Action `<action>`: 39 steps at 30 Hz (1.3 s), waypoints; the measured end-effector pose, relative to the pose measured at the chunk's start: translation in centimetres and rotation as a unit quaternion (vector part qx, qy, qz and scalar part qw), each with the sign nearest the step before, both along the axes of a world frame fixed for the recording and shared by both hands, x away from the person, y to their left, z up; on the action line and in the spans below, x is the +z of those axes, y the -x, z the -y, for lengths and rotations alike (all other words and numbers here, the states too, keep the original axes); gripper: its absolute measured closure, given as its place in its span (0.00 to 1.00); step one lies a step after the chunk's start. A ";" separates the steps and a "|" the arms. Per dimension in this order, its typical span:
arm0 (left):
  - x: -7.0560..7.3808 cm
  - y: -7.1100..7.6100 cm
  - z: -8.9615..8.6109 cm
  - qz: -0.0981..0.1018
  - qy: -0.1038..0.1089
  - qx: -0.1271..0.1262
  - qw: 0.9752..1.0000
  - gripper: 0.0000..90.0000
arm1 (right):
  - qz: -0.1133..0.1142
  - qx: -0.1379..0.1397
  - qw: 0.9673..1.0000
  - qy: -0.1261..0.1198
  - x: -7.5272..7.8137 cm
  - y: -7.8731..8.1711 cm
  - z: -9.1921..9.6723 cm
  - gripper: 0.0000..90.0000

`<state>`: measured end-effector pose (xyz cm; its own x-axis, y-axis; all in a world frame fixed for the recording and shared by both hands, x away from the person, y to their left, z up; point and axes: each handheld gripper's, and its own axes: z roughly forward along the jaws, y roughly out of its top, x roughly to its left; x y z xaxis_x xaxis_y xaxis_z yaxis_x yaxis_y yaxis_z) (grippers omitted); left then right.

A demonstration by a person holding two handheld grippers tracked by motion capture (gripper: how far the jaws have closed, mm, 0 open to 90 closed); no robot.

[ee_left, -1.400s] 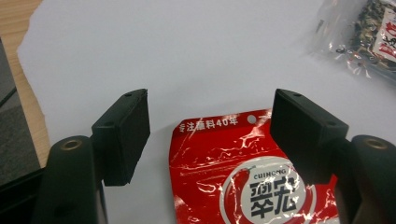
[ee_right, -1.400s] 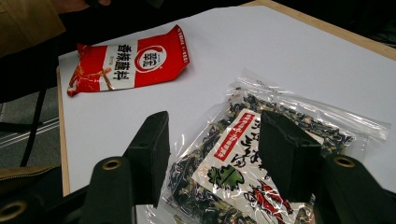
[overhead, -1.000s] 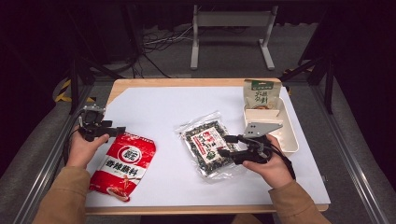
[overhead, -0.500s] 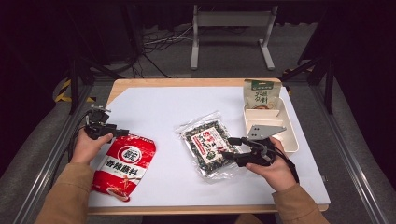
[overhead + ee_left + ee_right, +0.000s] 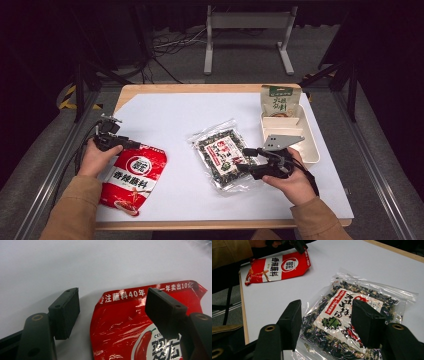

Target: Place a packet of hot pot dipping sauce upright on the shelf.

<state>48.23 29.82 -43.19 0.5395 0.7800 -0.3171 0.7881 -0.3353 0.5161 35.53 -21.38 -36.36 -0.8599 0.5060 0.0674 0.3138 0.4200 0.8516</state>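
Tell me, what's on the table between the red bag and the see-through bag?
Nothing: in the high view, just bare white table lies between the red bag and see-through bag.

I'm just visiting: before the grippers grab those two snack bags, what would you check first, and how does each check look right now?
1. Left gripper jaws apart: ok.
2. Top corner of red bag between them: ok, one jaw over the bag, one beside its edge.
3. Right gripper jaws apart: ok.
4. Clear bag of dark dried pieces between those jaws: ok, not yet pinched.
5. Cream tray has room: cannot tell; green pouch leans at its far end.
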 end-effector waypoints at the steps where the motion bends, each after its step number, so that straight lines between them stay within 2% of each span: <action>1: -0.1 0.0 0.0 -0.006 0.007 0.000 1.000 0.31 | -0.001 0.001 1.000 0.000 -0.1 0.0 0.0 0.47; 5: -0.3 0.0 0.0 -0.005 0.006 -0.002 1.000 0.32 | -0.004 0.003 1.000 0.001 -0.2 0.0 -0.1 0.47; 8: -0.3 0.1 0.1 -0.010 0.006 -0.004 1.000 0.38 | -0.005 0.004 1.000 0.002 -0.3 0.0 -0.2 0.47; 9: -0.1 0.1 0.2 -0.007 -0.005 -0.010 1.000 0.40 | -0.005 0.004 1.000 0.001 -0.3 0.0 -0.2 0.47; 12: -0.1 0.2 0.4 -0.010 -0.003 -0.005 1.000 0.45 | -0.005 0.004 1.000 0.001 -0.4 0.0 -0.2 0.47; 14: -0.1 0.3 0.6 -0.011 -0.010 -0.003 1.000 0.47 | -0.007 0.003 1.000 0.001 -0.4 -0.1 -0.1 0.47; 15: 0.0 0.3 0.7 -0.005 -0.021 -0.006 1.000 0.50 | -0.007 0.003 1.000 0.000 -0.4 -0.1 -0.1 0.47; 17: 0.1 0.5 0.7 -0.006 -0.020 -0.005 1.000 0.53 | -0.008 0.004 1.000 -0.001 -0.4 -0.1 -0.1 0.47; 18: 0.2 0.5 0.7 -0.005 -0.021 -0.006 1.000 0.57 | -0.008 0.004 1.000 -0.002 -0.4 -0.1 -0.2 0.47; 19: 0.2 0.5 0.7 -0.006 -0.021 -0.006 1.000 0.66 | -0.007 0.004 1.000 -0.003 -0.4 -0.1 -0.2 0.47; 21: 0.5 0.7 0.7 -0.007 -0.016 0.005 1.000 0.78 | -0.007 0.005 1.000 -0.003 -0.3 -0.1 -0.2 0.47; 24: 0.7 0.8 0.7 -0.003 -0.017 -0.001 1.000 0.83 | -0.008 0.006 1.000 -0.004 -0.3 -0.1 -0.3 0.47; 25: 0.8 0.9 0.8 0.003 -0.023 -0.004 1.000 0.84 | -0.008 0.006 1.000 -0.004 -0.3 -0.2 -0.3 0.47; 28: 1.0 1.1 0.9 0.006 -0.024 -0.007 1.000 0.95 | -0.009 0.007 1.000 -0.004 -0.4 -0.2 -0.3 0.47; 31: 1.3 1.3 0.7 0.013 -0.028 -0.011 0.999 0.99 | -0.009 0.007 1.000 -0.005 -0.4 -0.3 -0.3 0.46; 38: 2.5 2.2 0.3 0.028 -0.009 -0.011 0.999 1.00 | -0.007 0.004 1.000 -0.007 -0.3 -0.3 -0.2 0.46; 39: 2.9 2.4 0.3 0.030 -0.014 -0.014 0.999 1.00 | -0.007 0.004 1.000 -0.007 -0.3 -0.3 -0.2 0.46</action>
<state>45.84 29.54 -40.31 0.5786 0.7725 -0.2616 0.7463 -0.3723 0.5517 35.79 -21.22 -36.67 -0.8629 0.4979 0.0865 0.3226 0.4108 0.8527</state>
